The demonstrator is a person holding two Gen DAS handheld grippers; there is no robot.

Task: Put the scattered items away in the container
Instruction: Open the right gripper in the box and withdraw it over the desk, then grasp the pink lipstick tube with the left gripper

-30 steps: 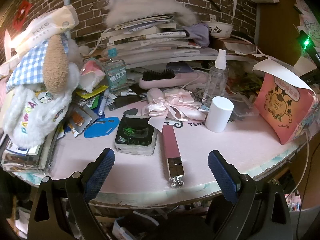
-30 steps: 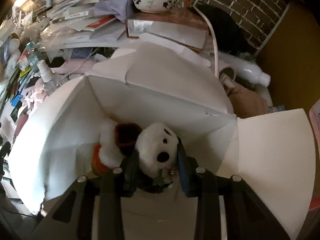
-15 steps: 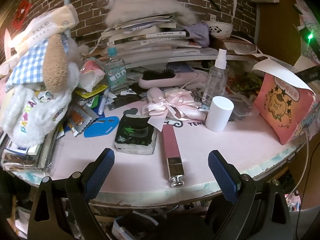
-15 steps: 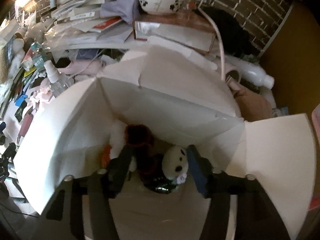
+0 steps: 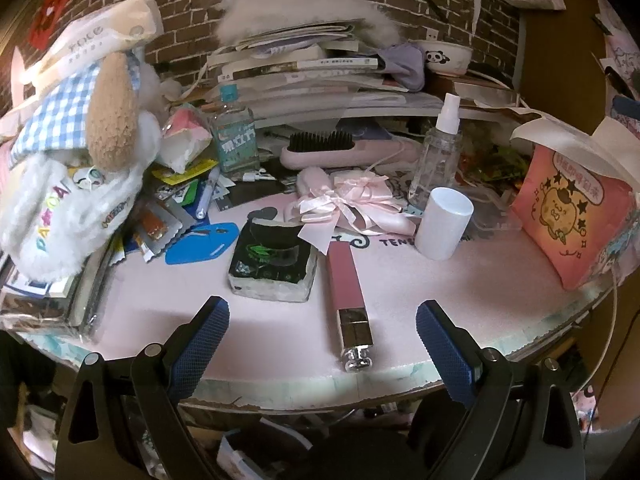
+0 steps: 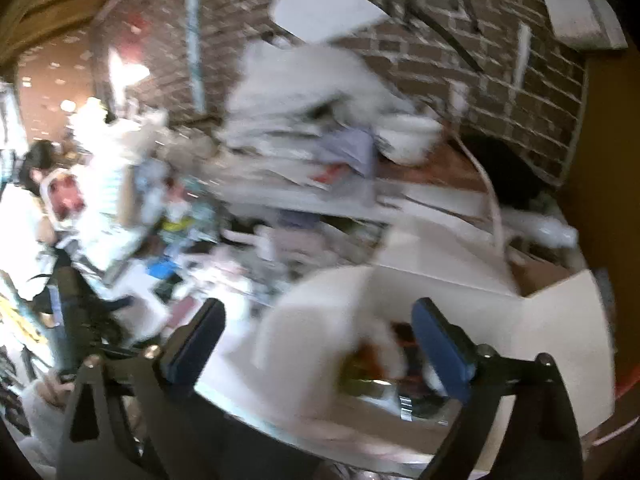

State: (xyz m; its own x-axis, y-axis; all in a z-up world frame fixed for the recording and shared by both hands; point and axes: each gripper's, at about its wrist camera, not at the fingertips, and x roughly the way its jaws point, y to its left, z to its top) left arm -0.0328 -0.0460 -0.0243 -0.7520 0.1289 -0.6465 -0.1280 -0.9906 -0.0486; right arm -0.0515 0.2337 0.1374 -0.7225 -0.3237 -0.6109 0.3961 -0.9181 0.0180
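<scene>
Left wrist view. Left gripper [image 5: 322, 332]: blue-padded jaws spread wide, nothing between the pads, hovering over the near edge of the pink foam-topped table [image 5: 400, 320]. Directly ahead, lying flat: a pink rectangular lip-gloss tube with a silver cap [image 5: 347, 292], cap end toward the camera. Just beside it, on its left: a black packet in clear wrap [image 5: 272, 266]. Behind: a pink satin ribbon bow [image 5: 352, 204], a white cylindrical cap [image 5: 443, 229], a clear spray bottle [image 5: 438, 152], a pink hairbrush with black bristles [image 5: 324, 150]. Far left: a white plush toy with a tan ear [image 5: 76, 184]. Right edge: a pink printed paper bag [image 5: 576, 216].

Right wrist view (heavily blurred). Right gripper [image 6: 318, 344]: jaws have just been opening and stand spread wide, gripping nothing. Below and between them, the white cardboard box with open flaps [image 6: 540, 332]; inside it a dark and orange jumble [image 6: 376, 364], too smeared to identify. Only this view shows the box; only the left shows the tabletop items sharply.
</scene>
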